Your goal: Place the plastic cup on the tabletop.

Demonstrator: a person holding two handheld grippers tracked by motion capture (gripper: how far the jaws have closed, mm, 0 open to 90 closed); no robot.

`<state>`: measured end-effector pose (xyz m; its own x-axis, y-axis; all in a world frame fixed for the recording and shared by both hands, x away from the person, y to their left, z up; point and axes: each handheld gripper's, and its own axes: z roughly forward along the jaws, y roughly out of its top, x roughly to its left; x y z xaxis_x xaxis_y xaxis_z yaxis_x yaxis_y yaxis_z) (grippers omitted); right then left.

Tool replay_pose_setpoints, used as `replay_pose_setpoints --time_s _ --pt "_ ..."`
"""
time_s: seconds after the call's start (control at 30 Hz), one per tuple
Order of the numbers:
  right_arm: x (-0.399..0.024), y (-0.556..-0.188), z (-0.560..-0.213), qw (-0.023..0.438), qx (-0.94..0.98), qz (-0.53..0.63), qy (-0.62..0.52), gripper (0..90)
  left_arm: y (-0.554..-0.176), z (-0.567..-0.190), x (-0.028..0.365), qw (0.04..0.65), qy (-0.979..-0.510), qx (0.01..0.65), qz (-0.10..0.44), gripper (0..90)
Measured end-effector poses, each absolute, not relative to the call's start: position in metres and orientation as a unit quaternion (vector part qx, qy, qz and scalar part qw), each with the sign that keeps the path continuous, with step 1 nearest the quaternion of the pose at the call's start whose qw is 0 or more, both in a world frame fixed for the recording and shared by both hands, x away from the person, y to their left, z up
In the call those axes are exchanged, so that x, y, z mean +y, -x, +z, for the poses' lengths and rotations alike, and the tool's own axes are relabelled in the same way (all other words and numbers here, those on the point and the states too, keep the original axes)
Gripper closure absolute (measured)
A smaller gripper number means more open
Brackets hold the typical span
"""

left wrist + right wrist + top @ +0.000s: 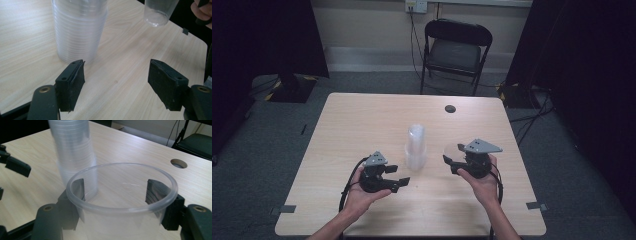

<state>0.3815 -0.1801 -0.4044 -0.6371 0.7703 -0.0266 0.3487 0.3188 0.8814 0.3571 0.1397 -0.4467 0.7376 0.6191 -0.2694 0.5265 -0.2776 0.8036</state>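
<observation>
Right gripper [452, 159] raised off the table [362, 125], clamped on a clear cup [122, 202] (rim up), right of the cup stack [416, 147]. Left gripper [116, 82] low, level, jaws wide, nothing between, aimed past the stack.

Dim room, dark edges — soft overhead light, gripper views slightly blurred.

A clear plastic cup [122, 202] sits upright, mouth open upward, clamped at its sides and lifted off the table [362, 120], just right of the upright stack of nested clear cups [415, 147] mid-table.
</observation>
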Motion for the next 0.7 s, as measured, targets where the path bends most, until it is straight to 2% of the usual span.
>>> replay_pose_setpoints --time_s 0.43,0.7 --pt "-0.185 -0.404 -0.408 0.220 0.762 0.471 -0.387 31.6 -0.363 -0.447 0.137 0.486 -0.787 0.371 0.084 25.0" --pt "-0.187 -0.423 -0.405 0.218 0.758 0.472 -0.395 31.1 -0.357 -0.449 0.132 0.456 -0.815 0.344 0.100 23.0"
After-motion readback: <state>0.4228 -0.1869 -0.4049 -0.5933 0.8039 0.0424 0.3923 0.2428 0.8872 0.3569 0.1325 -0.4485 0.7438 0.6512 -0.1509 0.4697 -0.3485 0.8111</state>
